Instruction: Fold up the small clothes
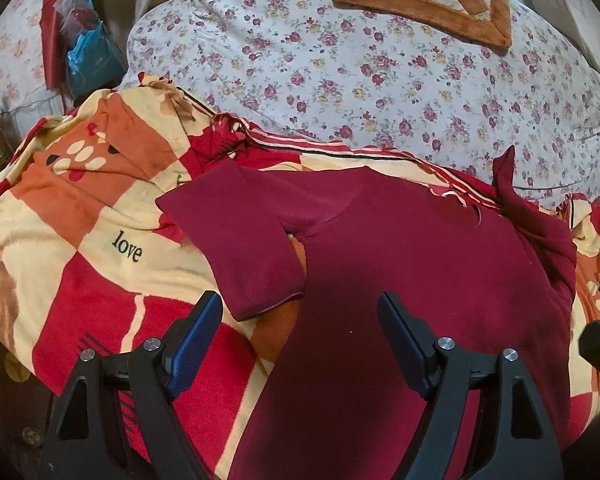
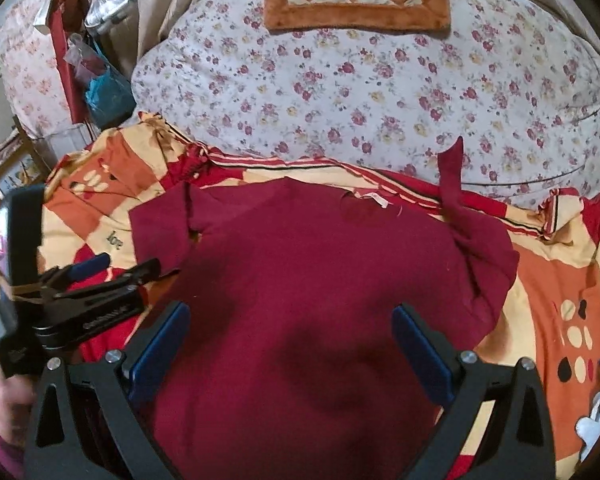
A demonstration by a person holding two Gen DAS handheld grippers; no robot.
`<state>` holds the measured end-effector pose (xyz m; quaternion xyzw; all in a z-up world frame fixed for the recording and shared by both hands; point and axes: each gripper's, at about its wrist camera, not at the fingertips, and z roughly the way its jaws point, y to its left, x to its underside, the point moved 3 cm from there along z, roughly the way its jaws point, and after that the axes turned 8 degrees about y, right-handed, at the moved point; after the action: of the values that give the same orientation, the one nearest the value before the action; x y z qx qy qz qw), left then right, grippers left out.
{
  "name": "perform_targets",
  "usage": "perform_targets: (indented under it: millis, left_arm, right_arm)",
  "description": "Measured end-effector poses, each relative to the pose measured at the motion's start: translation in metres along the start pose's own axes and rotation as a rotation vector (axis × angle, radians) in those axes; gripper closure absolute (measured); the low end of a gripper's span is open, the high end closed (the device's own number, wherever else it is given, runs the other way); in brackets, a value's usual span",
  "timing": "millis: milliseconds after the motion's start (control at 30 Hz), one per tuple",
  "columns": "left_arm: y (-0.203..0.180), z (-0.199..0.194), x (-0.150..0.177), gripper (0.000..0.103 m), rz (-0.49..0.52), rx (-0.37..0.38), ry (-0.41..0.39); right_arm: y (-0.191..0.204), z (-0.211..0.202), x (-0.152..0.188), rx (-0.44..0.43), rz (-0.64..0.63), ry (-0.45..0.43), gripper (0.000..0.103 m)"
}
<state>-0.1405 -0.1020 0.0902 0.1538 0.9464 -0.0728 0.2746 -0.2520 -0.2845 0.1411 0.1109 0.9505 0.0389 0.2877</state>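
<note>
Your left gripper (image 1: 300,344) hangs wide, empty, pitched down over the maroon T-shirt (image 1: 400,280), sleeve at 10 o'clock. Your right gripper (image 2: 292,350) gapes empty over its middle. It's flat on the patterned blanket (image 1: 80,220).

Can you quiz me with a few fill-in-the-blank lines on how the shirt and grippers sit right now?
1. The dark red shirt lies spread on a checked blanket printed with the word ____.
2. The jaws of the left gripper and the right gripper both stand ____.
3. Beyond the shirt lies a quilt with a ____ print.
4. The shirt's sleeve nearest the printed word lies ____ on the blanket.

Missing words: love; open; floral; flat
</note>
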Motion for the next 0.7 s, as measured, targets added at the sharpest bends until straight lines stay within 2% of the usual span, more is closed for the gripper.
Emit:
perform_targets:
  millis: [700]
  left_arm:
    - [0.009,0.022,-0.001,0.042,-0.017,-0.017,0.034]
  right_arm:
    - [0.013,0.057,-0.006,0.022,0.029,0.065,0.001]
